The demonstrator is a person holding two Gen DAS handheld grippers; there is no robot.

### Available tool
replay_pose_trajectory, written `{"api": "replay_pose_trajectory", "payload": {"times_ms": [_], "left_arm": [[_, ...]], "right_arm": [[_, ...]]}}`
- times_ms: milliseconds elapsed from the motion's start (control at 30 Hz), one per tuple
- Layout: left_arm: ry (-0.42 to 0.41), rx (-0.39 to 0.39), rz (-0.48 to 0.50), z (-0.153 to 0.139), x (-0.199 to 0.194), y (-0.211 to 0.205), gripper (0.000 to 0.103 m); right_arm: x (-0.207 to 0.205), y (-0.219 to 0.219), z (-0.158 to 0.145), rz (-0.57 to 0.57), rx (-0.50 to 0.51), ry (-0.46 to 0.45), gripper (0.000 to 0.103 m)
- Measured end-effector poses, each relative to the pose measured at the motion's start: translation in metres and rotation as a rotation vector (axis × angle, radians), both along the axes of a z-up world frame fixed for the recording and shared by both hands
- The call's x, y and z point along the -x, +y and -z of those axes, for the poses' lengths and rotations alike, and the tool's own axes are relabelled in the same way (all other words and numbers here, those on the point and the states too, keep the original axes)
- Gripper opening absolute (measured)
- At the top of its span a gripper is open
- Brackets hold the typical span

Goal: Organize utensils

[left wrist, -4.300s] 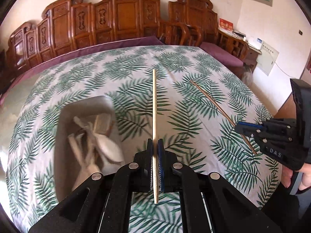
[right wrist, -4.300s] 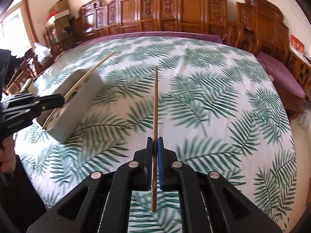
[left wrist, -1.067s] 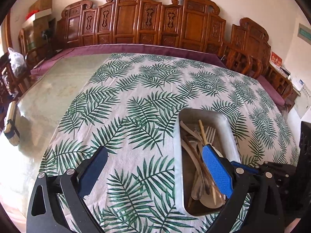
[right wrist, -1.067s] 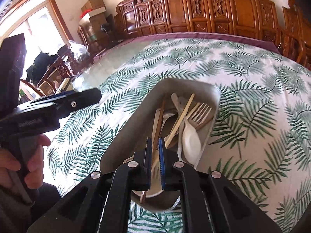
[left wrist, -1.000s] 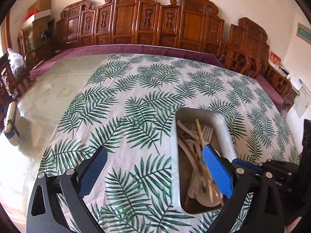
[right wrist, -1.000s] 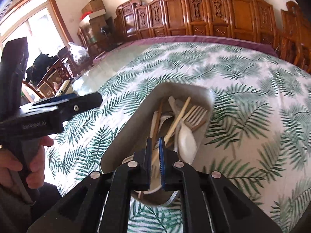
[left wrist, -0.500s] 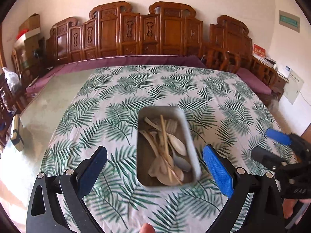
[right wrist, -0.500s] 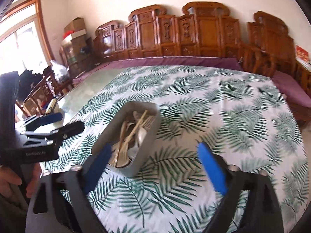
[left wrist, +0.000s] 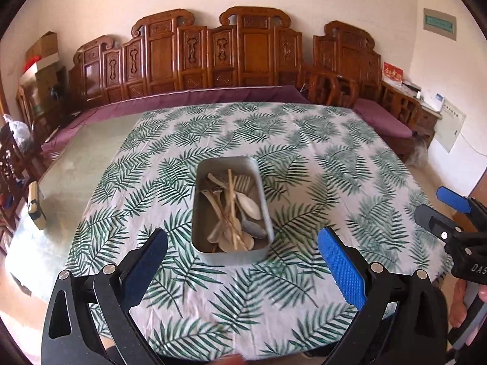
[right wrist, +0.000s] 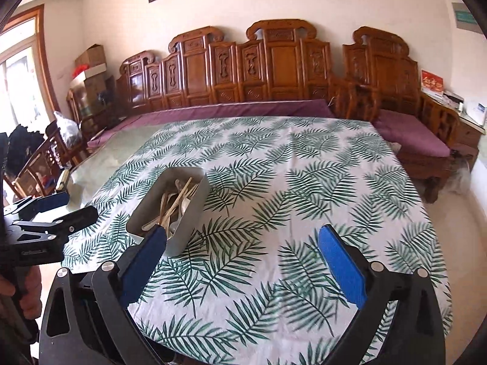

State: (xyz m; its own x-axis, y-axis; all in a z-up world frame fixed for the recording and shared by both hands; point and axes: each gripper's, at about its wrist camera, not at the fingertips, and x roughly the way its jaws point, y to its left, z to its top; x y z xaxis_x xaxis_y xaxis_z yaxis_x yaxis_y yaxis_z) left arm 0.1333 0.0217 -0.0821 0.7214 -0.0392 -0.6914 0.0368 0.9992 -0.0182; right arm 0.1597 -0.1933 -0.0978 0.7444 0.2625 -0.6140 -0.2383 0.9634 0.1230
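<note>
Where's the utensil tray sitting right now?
In the left wrist view the grey tray sits mid-table on the palm-leaf cloth, utensils inside, beyond the open left gripper.

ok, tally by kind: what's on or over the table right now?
Tray: 1
Leaf-print tablecloth: 1
Hand-held gripper: 2, left and right, both open and empty
Total: 4
The utensils piled in the tray overlap too much to count.

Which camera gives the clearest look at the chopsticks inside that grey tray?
The left wrist view: it looks down into the grey tray, so the chopsticks show lying across the spoons. The right wrist view sees the tray from its side, with the chopsticks partly hidden by its wall.
</note>
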Motion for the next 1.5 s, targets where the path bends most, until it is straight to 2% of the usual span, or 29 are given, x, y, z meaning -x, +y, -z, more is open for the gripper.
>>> {"api": "replay_pose_trajectory", "payload": {"times_ms": [400, 700, 933, 1200, 1500], "left_arm": [[-0.109, -0.008, 0.022, -0.054, 0.042, -0.027, 0.095], [-0.221, 0.006, 0.024, -0.104, 0.066, -0.035, 0.095], [-0.299, 0.006, 0.030, -0.136, 0.082, -0.043, 0.095], [-0.354, 0.007, 0.013, -0.150, 0.099, -0.042, 0.095], [-0.352, 0.012, -0.002, -0.149, 0.100, -0.037, 0.095]], "right_arm": [[0.052, -0.022, -0.054, 0.050, -0.014, -0.132, 0.100], [0.088, -0.019, -0.109, 0.046, -0.013, -0.277, 0.100], [0.108, -0.019, -0.137, 0.058, -0.016, -0.345, 0.100], [0.118, -0.023, -0.151, 0.073, -0.006, -0.384, 0.100], [0.115, -0.027, -0.149, 0.077, -0.012, -0.375, 0.100]]}}
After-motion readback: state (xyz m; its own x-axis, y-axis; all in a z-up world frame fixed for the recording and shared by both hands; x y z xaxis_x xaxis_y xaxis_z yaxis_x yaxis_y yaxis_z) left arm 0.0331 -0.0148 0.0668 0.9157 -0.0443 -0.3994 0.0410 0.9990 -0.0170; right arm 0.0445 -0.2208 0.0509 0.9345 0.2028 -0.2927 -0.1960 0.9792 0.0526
